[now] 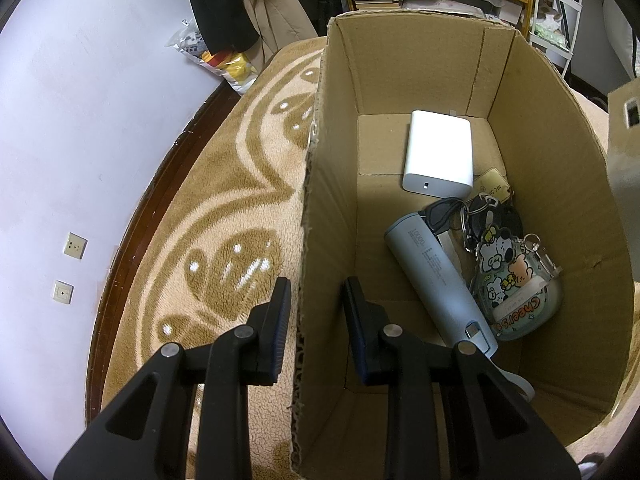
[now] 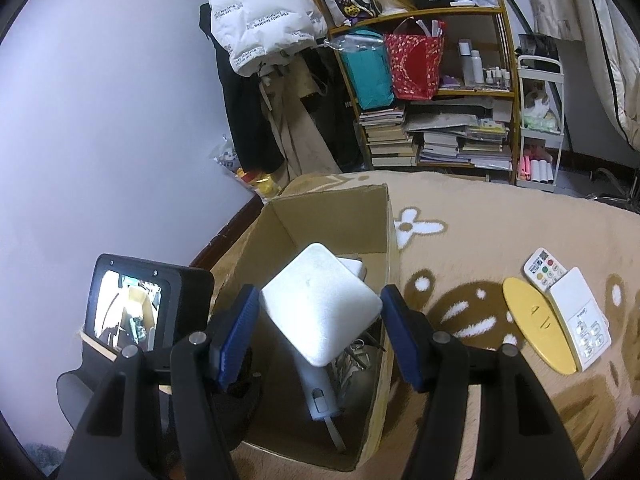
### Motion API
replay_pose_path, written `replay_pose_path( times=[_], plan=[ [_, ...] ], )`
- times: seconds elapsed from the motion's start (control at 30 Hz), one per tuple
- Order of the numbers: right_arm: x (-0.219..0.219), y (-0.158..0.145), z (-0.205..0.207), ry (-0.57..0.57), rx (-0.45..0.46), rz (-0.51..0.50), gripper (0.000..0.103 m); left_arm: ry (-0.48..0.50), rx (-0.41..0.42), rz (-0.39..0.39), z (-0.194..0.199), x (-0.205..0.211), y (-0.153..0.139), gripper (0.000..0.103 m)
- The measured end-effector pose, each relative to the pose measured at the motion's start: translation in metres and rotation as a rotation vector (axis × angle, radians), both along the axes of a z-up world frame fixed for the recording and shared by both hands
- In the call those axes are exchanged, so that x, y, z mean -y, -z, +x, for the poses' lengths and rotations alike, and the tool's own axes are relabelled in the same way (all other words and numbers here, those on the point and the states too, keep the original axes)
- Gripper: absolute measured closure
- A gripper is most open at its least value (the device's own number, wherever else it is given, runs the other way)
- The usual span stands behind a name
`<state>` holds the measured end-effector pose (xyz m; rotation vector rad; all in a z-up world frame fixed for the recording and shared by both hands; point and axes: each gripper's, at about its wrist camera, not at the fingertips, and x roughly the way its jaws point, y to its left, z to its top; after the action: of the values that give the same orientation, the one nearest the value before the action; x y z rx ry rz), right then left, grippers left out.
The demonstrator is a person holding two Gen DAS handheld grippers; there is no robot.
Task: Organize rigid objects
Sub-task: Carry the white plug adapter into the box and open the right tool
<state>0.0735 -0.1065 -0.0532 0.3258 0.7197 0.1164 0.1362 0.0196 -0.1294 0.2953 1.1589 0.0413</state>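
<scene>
Straddling the cardboard box's side wall with jaws apart, the left gripper steadied it, while the right gripper, also wide, hovered around a white pad over the opening, apparently releasing it inside.

Bedroom clutter around a patterned rug

A tan rug with white flower shapes covers the floor beside a pale wall that carries two sockets. A wooden shelf holds a teal bag, a red bag, small bottles and stacks of books. A white puffer jacket hangs over dark clothes to its left. A white cart stands right of the shelf.
</scene>
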Motion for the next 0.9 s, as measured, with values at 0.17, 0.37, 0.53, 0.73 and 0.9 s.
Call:
replay_pose_path(
  times=[0.17,0.37,0.53,0.73,0.9],
  plan=[
    [0.002,0.003,0.002,-0.001,-0.018,0.007,0.037,0.0,0.0,-0.001,0.0,0.0,0.0,0.077],
    [0.003,0.006,0.004,-0.004,-0.038,0.005,0.037,0.0,0.0,-0.001,0.0,0.0,0.0,0.077],
    [0.006,0.007,0.004,0.006,-0.041,0.004,0.036,0.0,0.0,-0.001,0.0,0.0,0.0,0.077],
    [0.009,0.004,0.002,0.02,-0.027,0.005,0.036,-0.001,0.0,0.001,-0.001,-0.002,0.001,0.077],
    [0.017,0.0,0.0,0.056,-0.015,-0.001,0.033,0.0,-0.001,-0.001,-0.001,-0.002,0.001,0.077]
  ],
)
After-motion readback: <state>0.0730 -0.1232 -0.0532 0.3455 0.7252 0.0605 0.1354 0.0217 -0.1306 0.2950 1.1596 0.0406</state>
